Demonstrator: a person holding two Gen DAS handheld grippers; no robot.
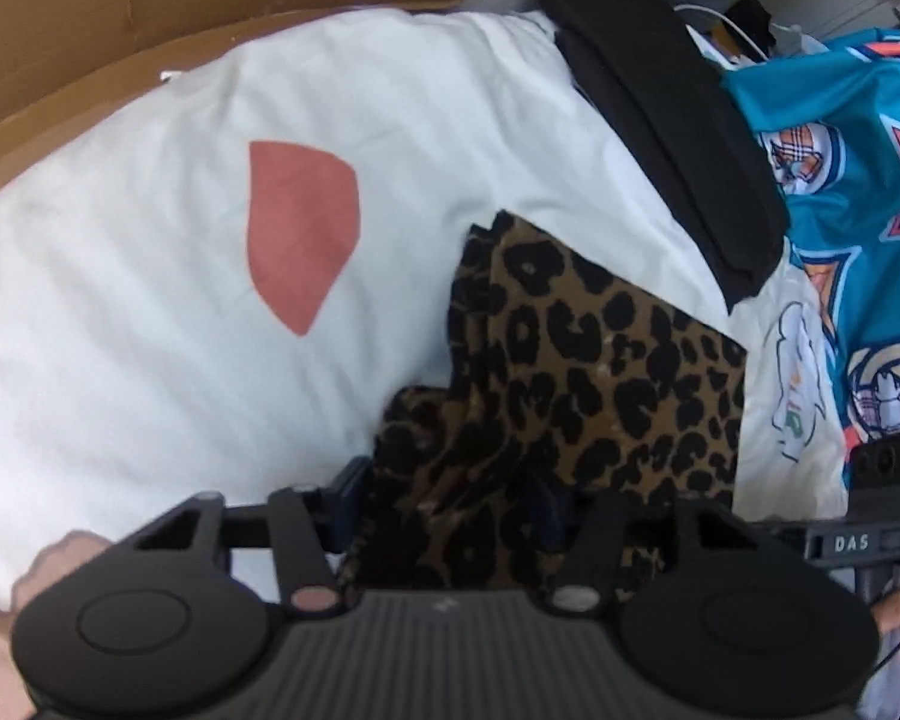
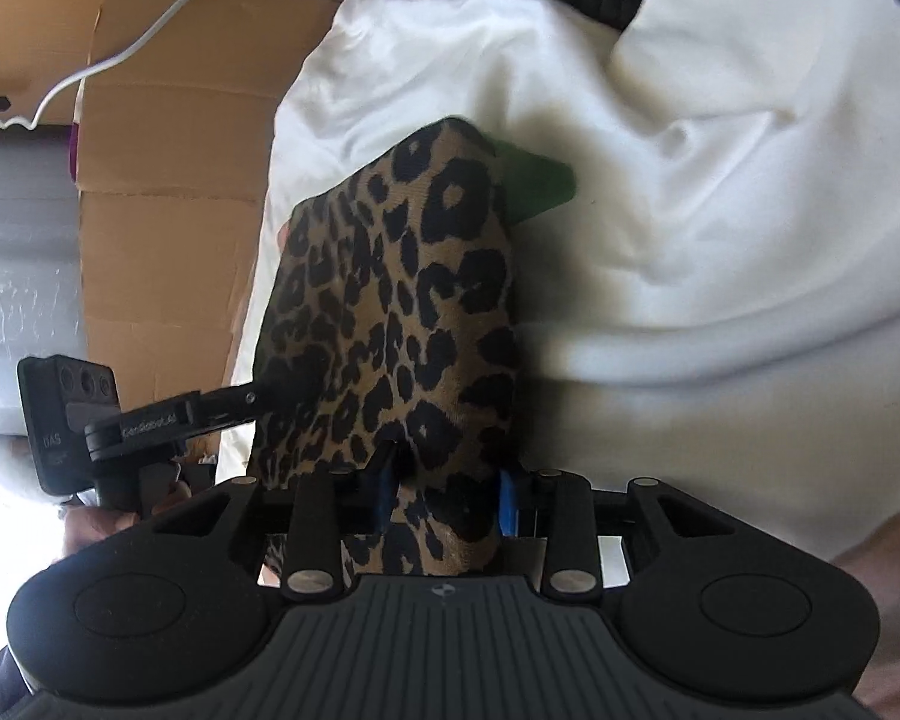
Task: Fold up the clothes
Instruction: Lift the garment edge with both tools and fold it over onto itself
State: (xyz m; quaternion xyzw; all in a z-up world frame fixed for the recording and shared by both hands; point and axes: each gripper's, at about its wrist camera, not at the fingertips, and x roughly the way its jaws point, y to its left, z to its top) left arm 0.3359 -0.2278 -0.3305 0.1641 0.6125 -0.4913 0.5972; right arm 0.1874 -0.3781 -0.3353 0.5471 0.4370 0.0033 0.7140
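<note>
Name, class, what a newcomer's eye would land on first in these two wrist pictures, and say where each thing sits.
First comes the leopard-print garment, bunched between both grippers: the left gripper and the right gripper are each shut on it. Under it spreads a white sheet with a pink patch to the left. A black garment and a teal jersey lie at upper right.

hand-held gripper (image 2: 447,489) pinching leopard-print cloth (image 2: 402,312)

One leopard-print garment (image 1: 600,360), one black garment (image 1: 660,120), one teal jersey (image 1: 840,120), two tools.
</note>
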